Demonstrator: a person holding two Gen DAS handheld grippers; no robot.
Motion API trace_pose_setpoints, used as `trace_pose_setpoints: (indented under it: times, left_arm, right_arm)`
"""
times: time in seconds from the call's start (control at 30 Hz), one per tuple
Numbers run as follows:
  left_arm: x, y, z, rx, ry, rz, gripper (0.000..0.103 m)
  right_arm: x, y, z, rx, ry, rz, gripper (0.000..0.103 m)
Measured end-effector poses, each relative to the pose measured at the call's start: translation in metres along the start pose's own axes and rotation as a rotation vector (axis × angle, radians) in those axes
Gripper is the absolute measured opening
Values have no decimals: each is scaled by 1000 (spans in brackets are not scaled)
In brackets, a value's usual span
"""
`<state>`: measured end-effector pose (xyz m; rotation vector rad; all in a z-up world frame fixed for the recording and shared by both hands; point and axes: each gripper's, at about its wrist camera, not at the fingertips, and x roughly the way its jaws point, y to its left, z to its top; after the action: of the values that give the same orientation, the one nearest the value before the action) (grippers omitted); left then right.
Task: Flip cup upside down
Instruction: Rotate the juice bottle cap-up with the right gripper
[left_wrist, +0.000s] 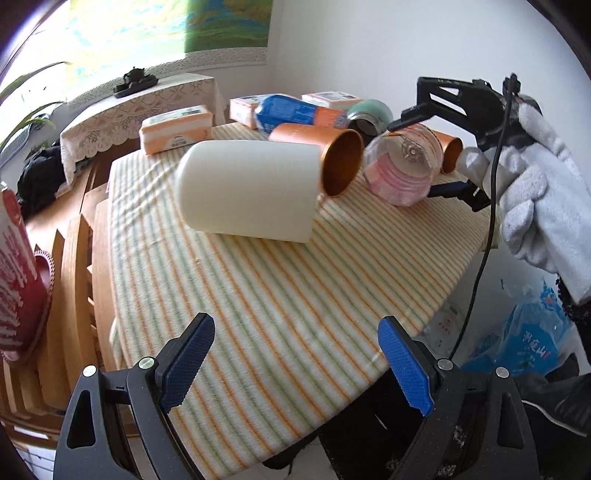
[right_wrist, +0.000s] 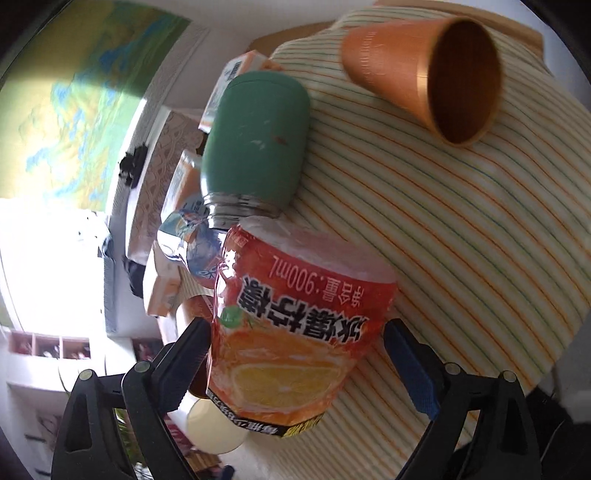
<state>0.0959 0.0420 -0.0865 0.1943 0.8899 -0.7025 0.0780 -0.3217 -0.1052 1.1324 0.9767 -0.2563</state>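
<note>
Your right gripper (right_wrist: 295, 326) is clamped around the cup (right_wrist: 306, 291), one pad on each side of its printed wall. The near pad presses flat against the label. The far one sits right at the cup's edge, and contact there is hard to confirm from the wrist view. From the left wrist view the cup hangs tilted between those fingers, low over the striped cloth (left_wrist: 295, 277) at the far right of the table. Whether its lower edge touches the cloth is not clear.

The cup looks like thin clear plastic wrapped in a glossy film, so expect it to be light, a little springy and slick. Squeeze only enough to stop it sliding, because a hard pinch is likely to dent the wall and let it pop out. Take it at mid-height, where the wall is widest under the pads. A grip near the rim would probably flex most. You cannot tell from here whether anything is inside, so turn it slowly.

Just beyond the cup lies a green bottle (right_wrist: 255, 140) on its side, close enough to be nudged as you rotate. An orange cup (right_wrist: 406, 70) lies farther off, and a white cup (left_wrist: 247, 188) rests on its side mid-table.

Your left gripper (left_wrist: 295, 321) hangs spread wide above the near edge of the cloth, holding nothing and well apart from everything.
</note>
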Motion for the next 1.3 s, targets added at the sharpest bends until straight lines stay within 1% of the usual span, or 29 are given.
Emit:
trace_pose_setpoints:
  times: [0.1, 0.17, 0.33, 0.43, 0.5, 0.67, 0.8, 0.87, 1.0, 1.07, 1.2, 1.27, 1.3]
  left_arm:
    - [0, 1, -1, -17, 10, 9, 92]
    - [1, -1, -1, -11, 21, 17, 92]
    - [-4, -11, 3, -2, 6, 25, 92]
    - [-7, -18, 4, 9, -2, 29, 92]
    - [-10, -23, 3, 16, -4, 35, 92]
    - [-14, -33, 6, 31, 9, 70, 92]
    - [-14, -40, 7, 40, 15, 108, 92]
    - [-16, -43, 8, 34, 13, 110, 92]
    - [-23, -44, 7, 18, 1, 128, 92]
    - [-29, -46, 5, 11, 7, 138, 92]
    - [-39, -51, 1, 24, 3, 172, 92]
    - [-42, -52, 0, 10, -11, 178, 92]
    - [-43, -52, 1, -1, -15, 173, 92]
  right_arm:
    - [3, 4, 3, -50, 1, -2, 91]
    - [3, 10, 4, -96, 0, -3, 88]
    - [-6, 14, 2, -182, -13, 3, 87]
    - [-13, 15, -1, -250, -35, 23, 87]
    - [-17, 18, -8, -329, -63, 23, 87]
    - [-30, 26, -25, -527, -180, -7, 86]
    - [-43, 43, -40, -691, -355, -32, 86]
    - [-44, 52, -45, -757, -384, -30, 86]
    - [-40, 67, -53, -893, -488, -84, 86]
    - [-38, 65, -53, -917, -497, -102, 86]
    - [-32, 61, -45, -935, -487, -121, 86]
    - [-28, 64, -45, -949, -482, -117, 86]
    - [-26, 66, -46, -961, -466, -102, 86]
